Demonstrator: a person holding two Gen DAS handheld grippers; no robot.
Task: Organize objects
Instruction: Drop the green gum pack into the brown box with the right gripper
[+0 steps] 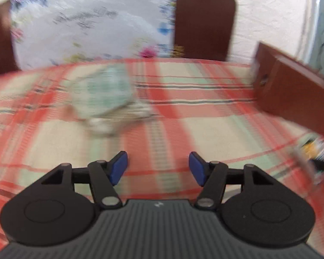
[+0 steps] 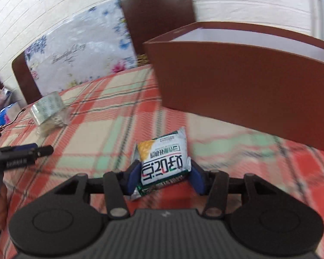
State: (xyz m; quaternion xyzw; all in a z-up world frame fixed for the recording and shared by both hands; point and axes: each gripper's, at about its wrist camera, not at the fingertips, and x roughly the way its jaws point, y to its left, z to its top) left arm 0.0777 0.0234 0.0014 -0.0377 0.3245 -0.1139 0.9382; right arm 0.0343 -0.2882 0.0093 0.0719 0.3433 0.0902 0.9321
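Note:
My right gripper (image 2: pixel 165 177) is shut on a white snack packet (image 2: pixel 165 158) with green and red print, held just above the plaid tablecloth (image 2: pixel 92 138). An open brown box (image 2: pixel 237 79) with a white inside stands right behind it. My left gripper (image 1: pixel 157 166) is open and empty over the cloth. A clear bag with green print (image 1: pixel 105 92) lies ahead of it to the left, blurred; it also shows in the right wrist view (image 2: pixel 48 108). The box corner (image 1: pixel 291 92) is at the right of the left wrist view.
Two dark brown chair backs (image 1: pixel 203 21) stand behind the table, with a floral plastic-wrapped pack (image 1: pixel 86 26) leaning between them. The left gripper shows at the left in the right wrist view (image 2: pixel 21 153). Cables and small items (image 2: pixel 2 112) lie at the far left table edge.

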